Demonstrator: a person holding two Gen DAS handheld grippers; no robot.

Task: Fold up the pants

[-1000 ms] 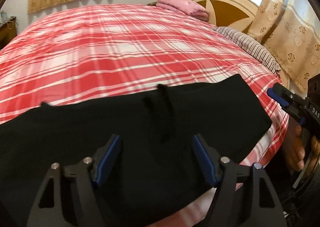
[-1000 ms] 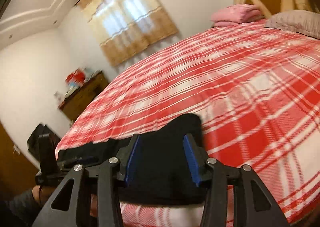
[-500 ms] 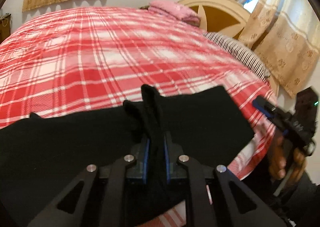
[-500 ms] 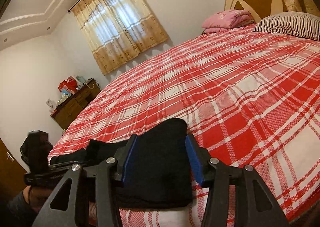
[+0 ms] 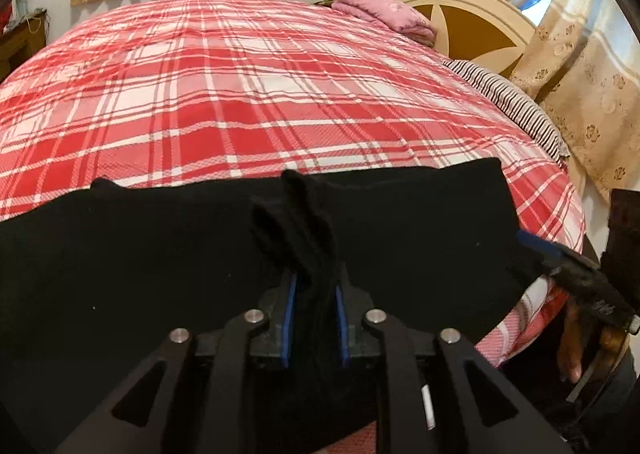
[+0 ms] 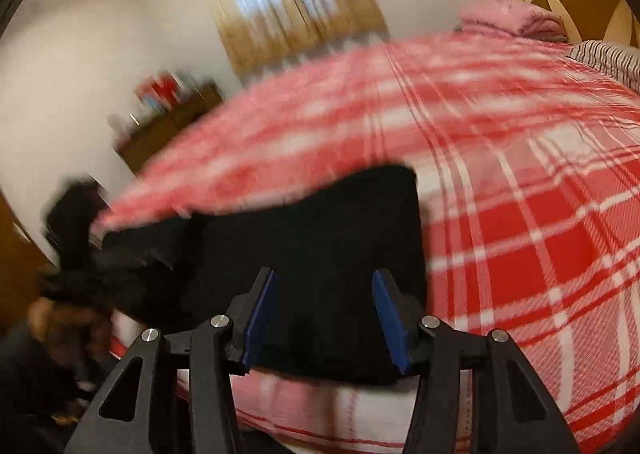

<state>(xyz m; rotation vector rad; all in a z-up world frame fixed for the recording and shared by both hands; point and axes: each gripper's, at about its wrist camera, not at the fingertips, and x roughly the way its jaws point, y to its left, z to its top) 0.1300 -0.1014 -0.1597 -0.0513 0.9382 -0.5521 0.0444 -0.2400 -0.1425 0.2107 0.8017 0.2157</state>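
Black pants (image 5: pixel 420 230) lie flat along the near edge of the red plaid bed (image 5: pixel 248 94). My left gripper (image 5: pixel 314 290) is shut on a bunched ridge of the pants' cloth near their middle, which sticks up between the blue pads. My right gripper (image 6: pixel 324 294) is open, its jaws straddling the near edge of the pants' right end (image 6: pixel 340 226); that view is blurred. The right gripper also shows at the right of the left wrist view (image 5: pixel 536 248), at the pants' right edge.
A pink folded blanket (image 5: pixel 384 12) and a striped pillow (image 5: pixel 516 102) lie at the bed's head by the cream headboard (image 5: pixel 476 18). Curtains (image 5: pixel 592 86) hang on the right. A wooden dresser (image 6: pixel 172 126) stands by the far wall.
My left gripper closed on a fold of the pants and now holds it pinched. My right gripper moved in over the pants' right end, still open.
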